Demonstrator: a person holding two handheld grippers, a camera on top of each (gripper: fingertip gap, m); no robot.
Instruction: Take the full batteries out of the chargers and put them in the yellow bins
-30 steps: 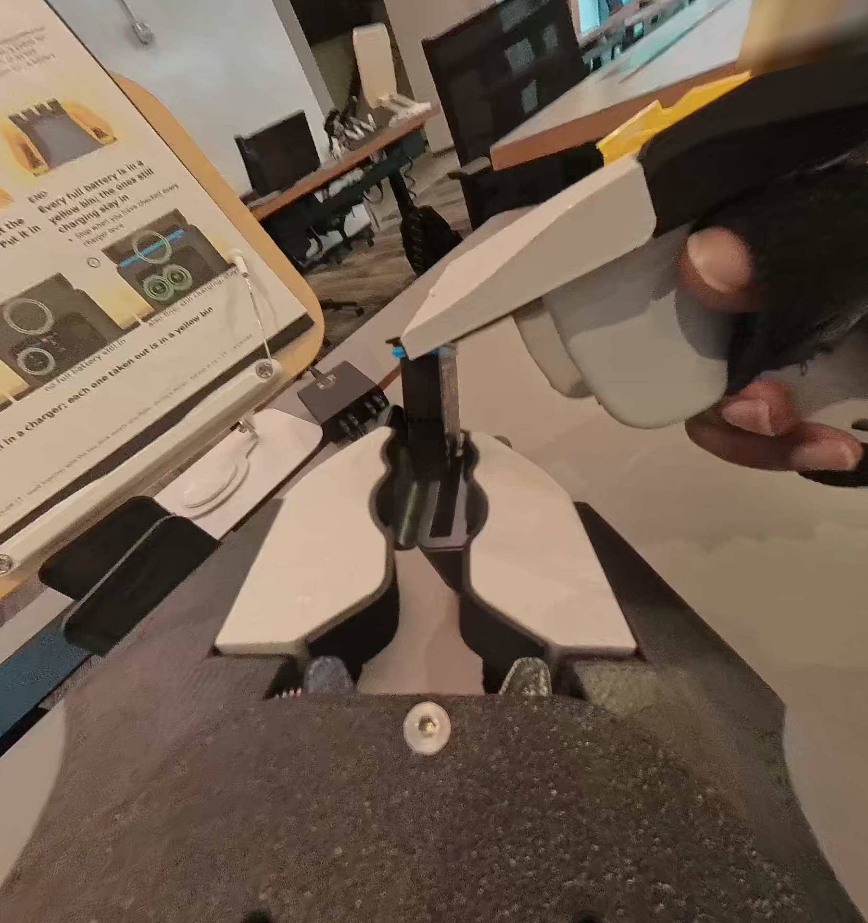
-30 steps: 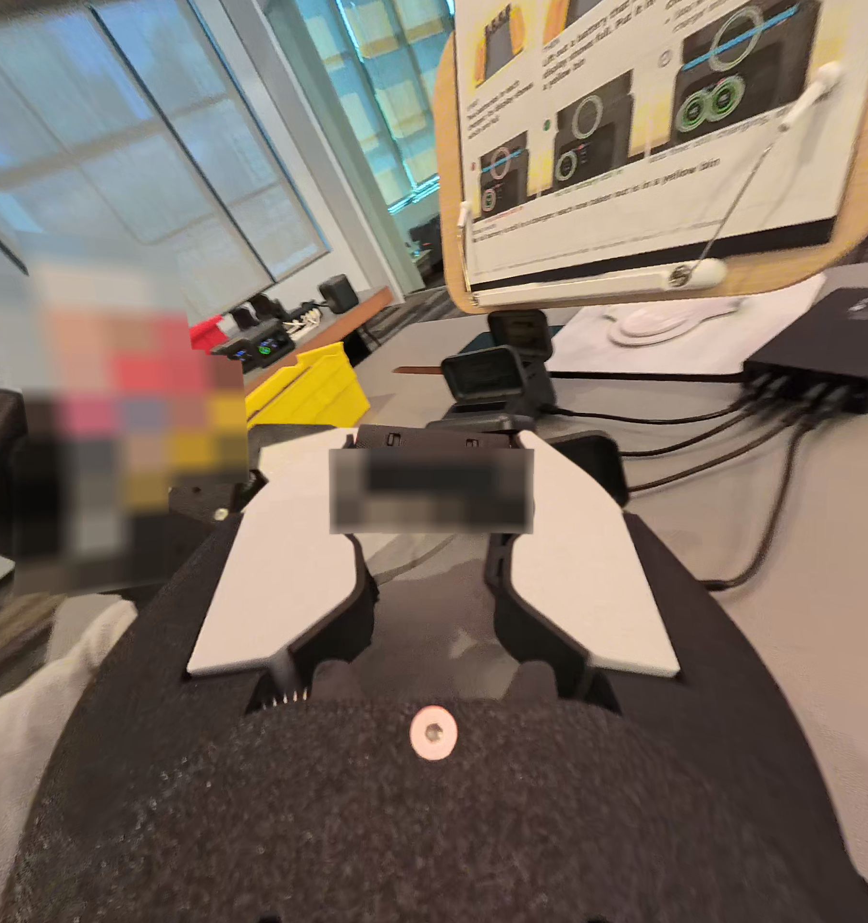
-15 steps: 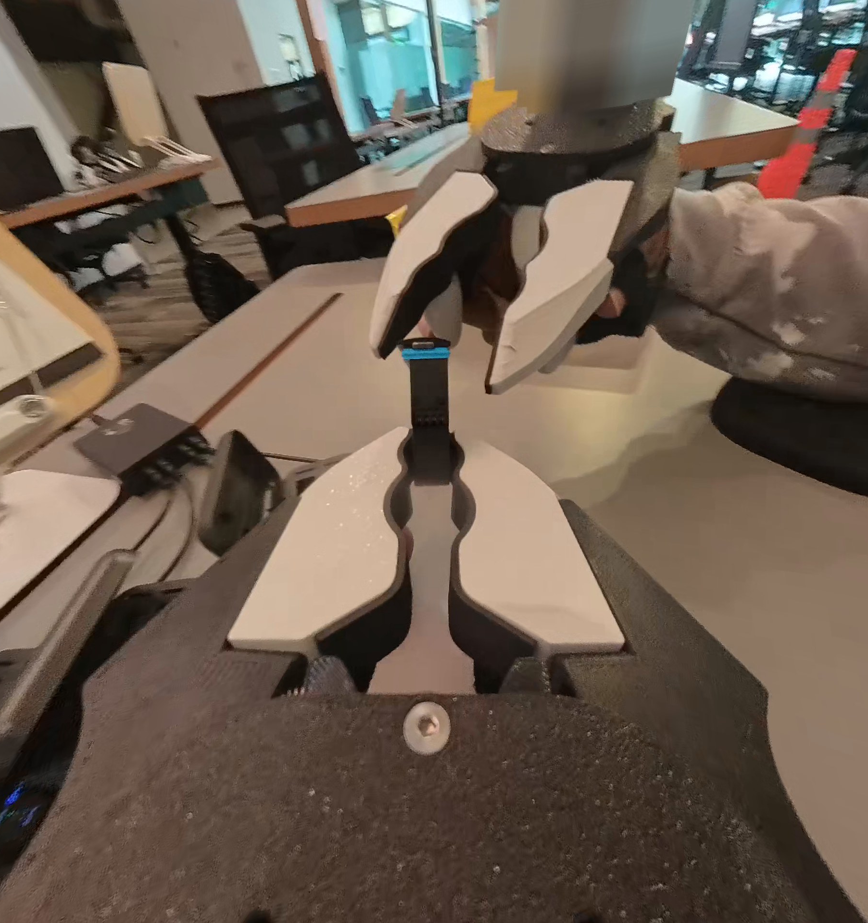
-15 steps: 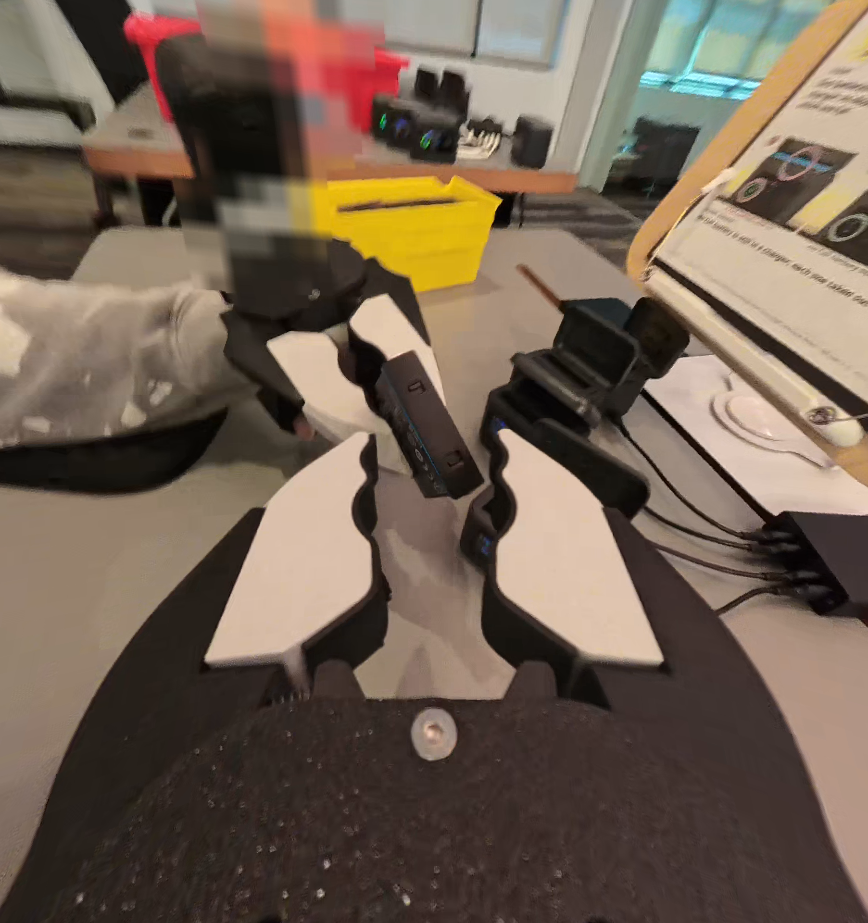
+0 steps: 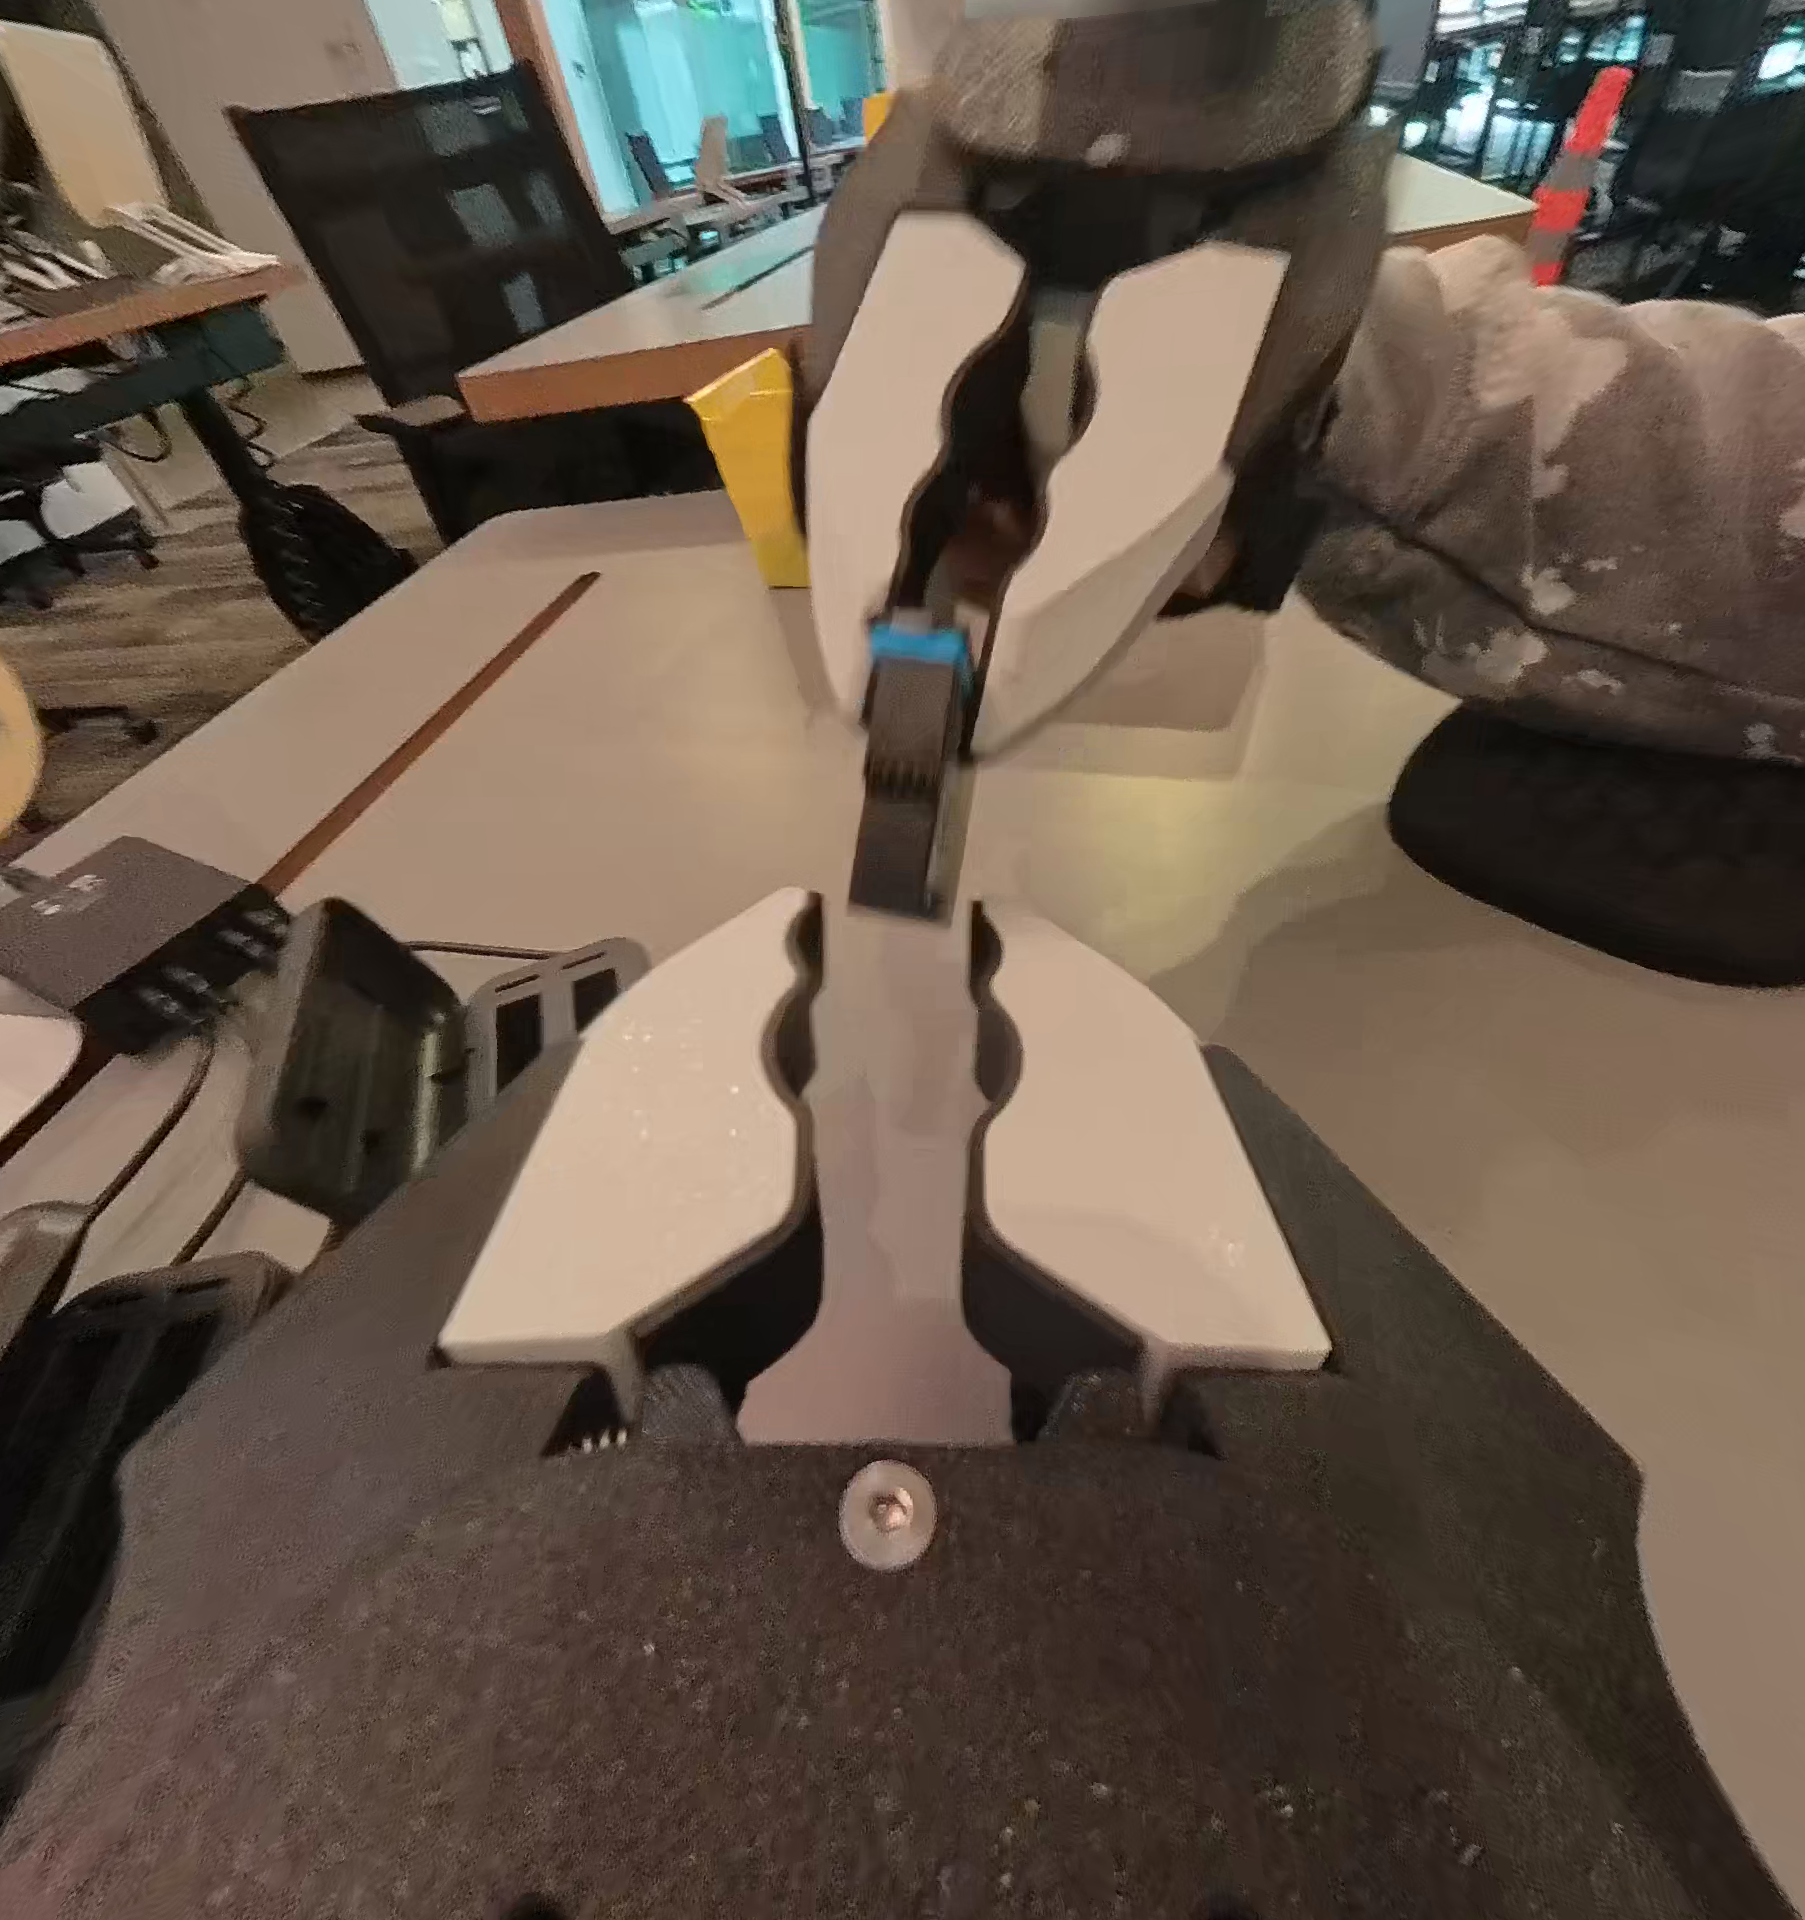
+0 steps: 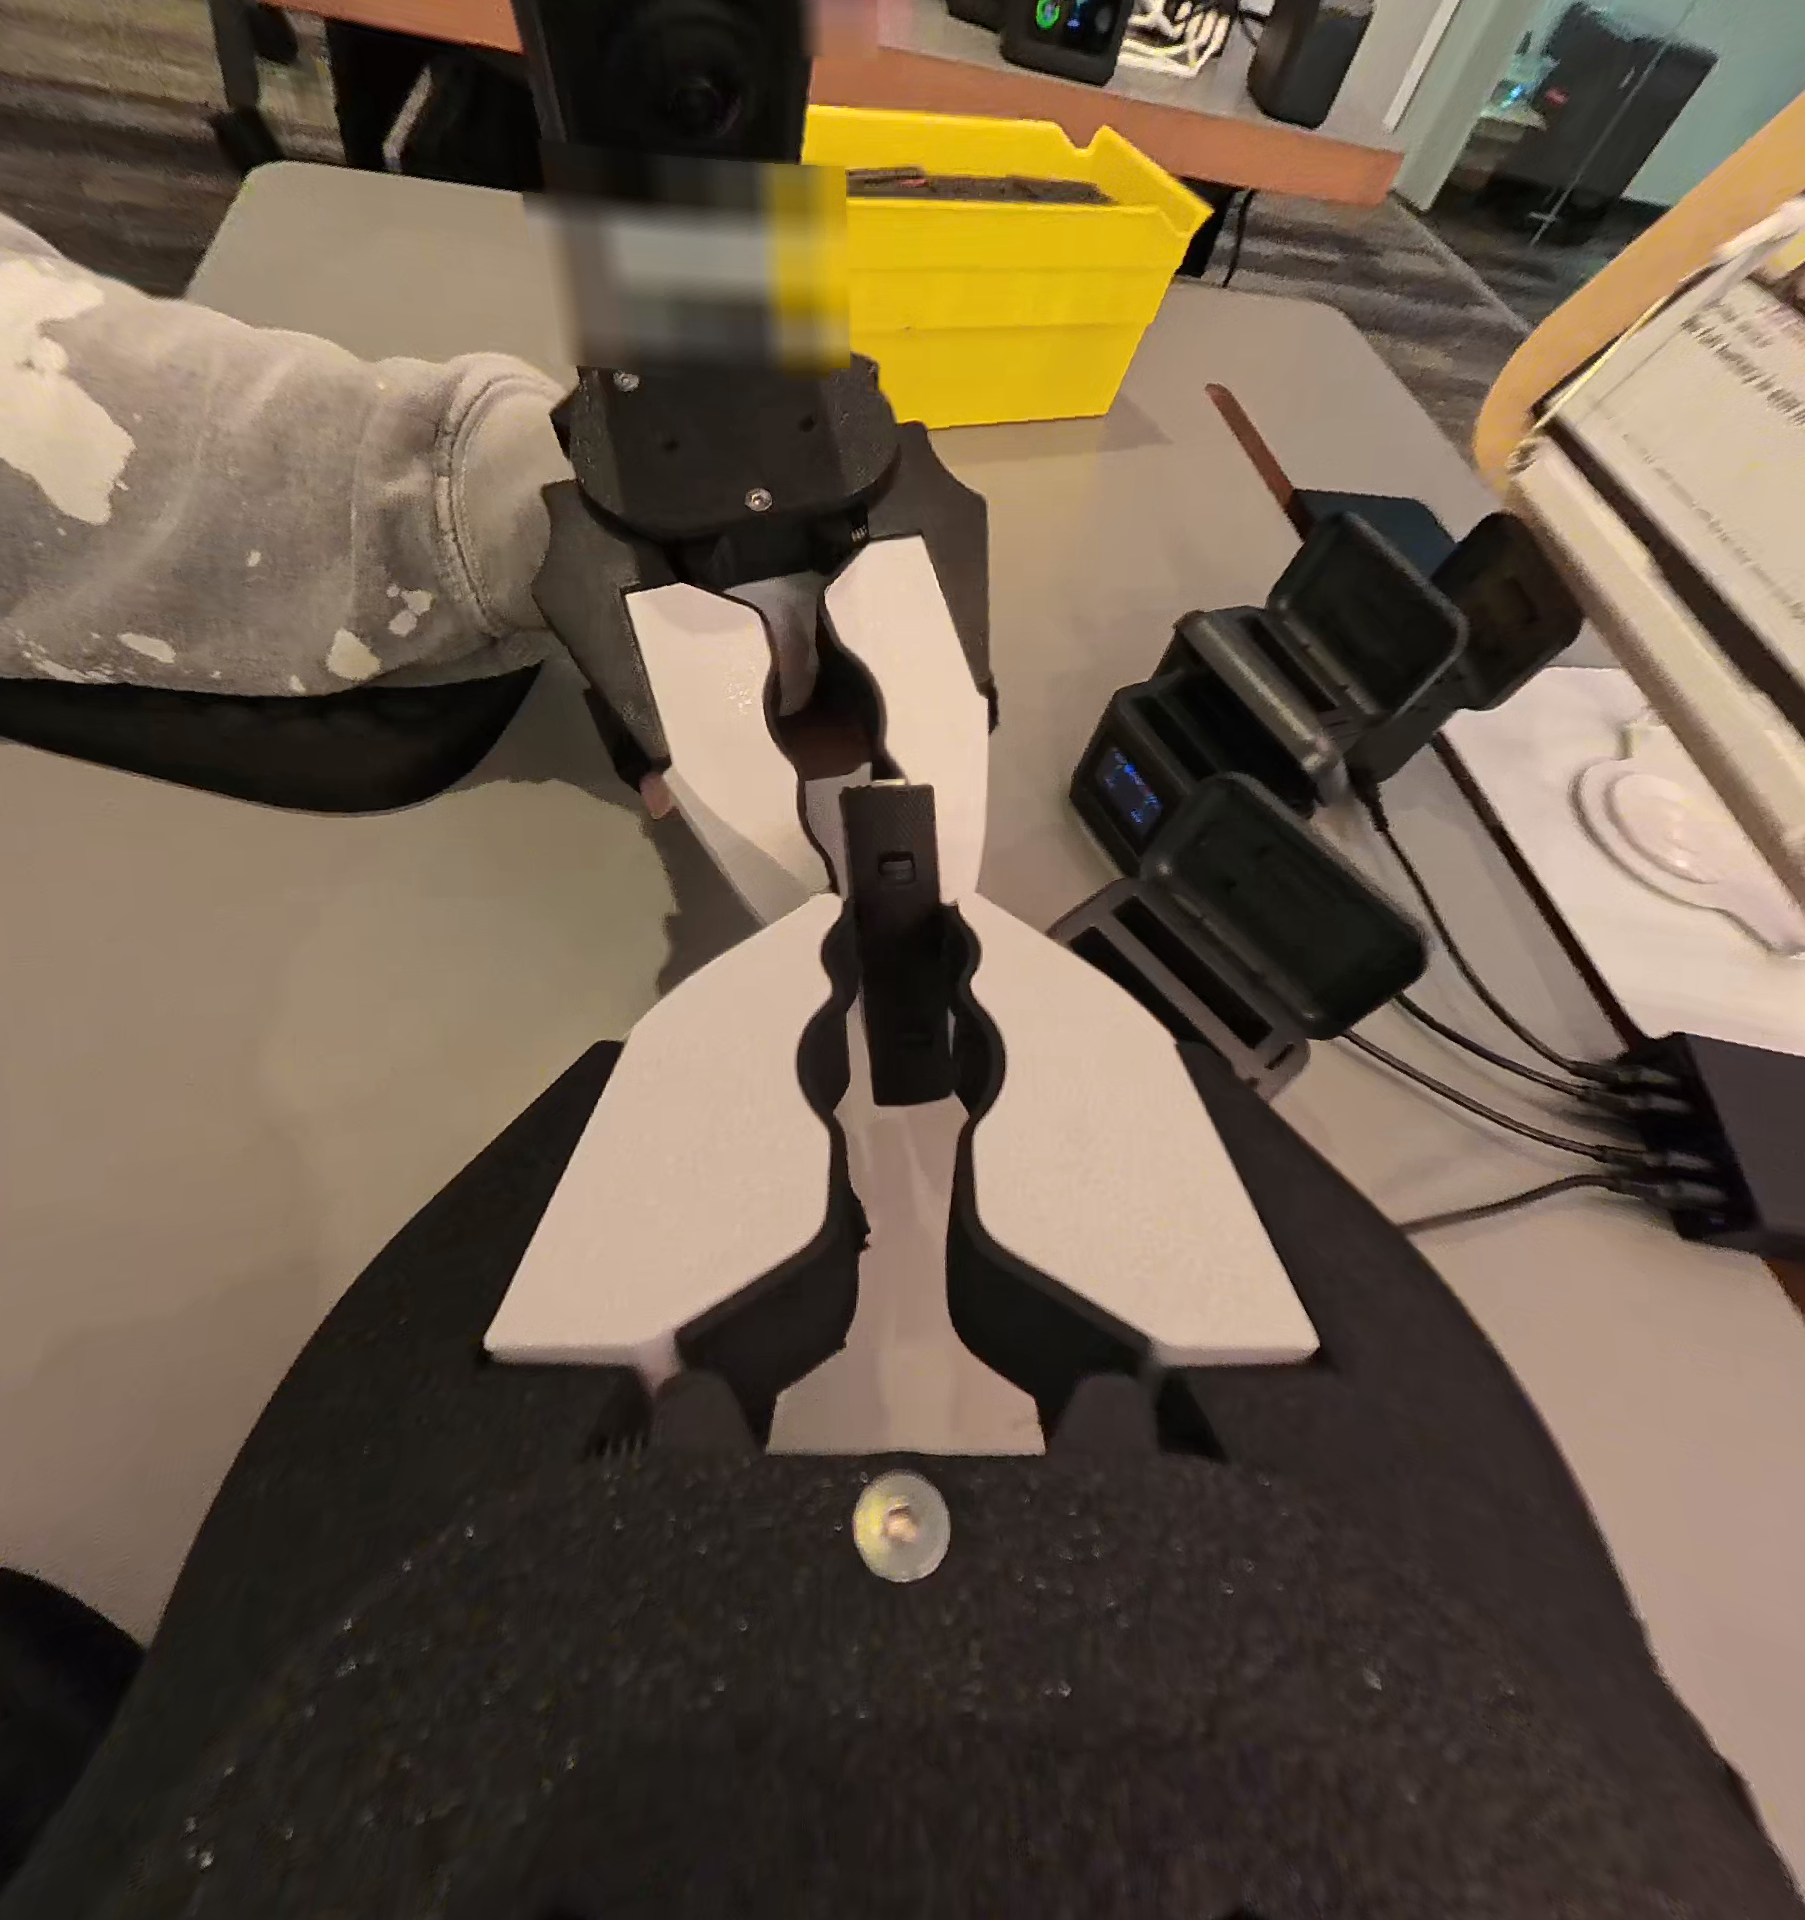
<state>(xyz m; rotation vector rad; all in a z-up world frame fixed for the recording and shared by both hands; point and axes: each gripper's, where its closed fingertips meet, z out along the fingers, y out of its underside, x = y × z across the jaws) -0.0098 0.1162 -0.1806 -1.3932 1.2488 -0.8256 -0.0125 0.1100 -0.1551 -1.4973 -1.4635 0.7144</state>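
A black battery with a blue end (image 5: 908, 790) hangs in the air between my two grippers, above the grey table (image 5: 617, 748). My right gripper (image 6: 898, 920) is shut on it; the battery (image 6: 893, 966) sits between its white fingers. My left gripper (image 5: 893, 914) is open, and the battery's lower end is just at its fingertips, not pinched. The right gripper (image 5: 924, 717) faces it and holds the blue end. A yellow bin (image 6: 991, 301) stands at the table's far end. Black chargers with raised lids (image 6: 1262, 914) stand to the right.
A black power hub (image 6: 1771, 1143) with cables lies at the right, and it also shows in the left wrist view (image 5: 119, 925). An instruction board (image 6: 1708, 364) on a wooden stand is behind the chargers. A person's sleeve (image 6: 202, 499) rests on a black pad. An open charger (image 5: 358, 1060) is at the left. Both grippers' tips are roughly 30 cm from the black power hub (image 6: 1771, 1143). The left camera catches it too, in the left wrist view (image 5: 157, 921).
The two grippers have come together tip to tip. My right gripper has closed on the battery. My left gripper has opened and let go of it.
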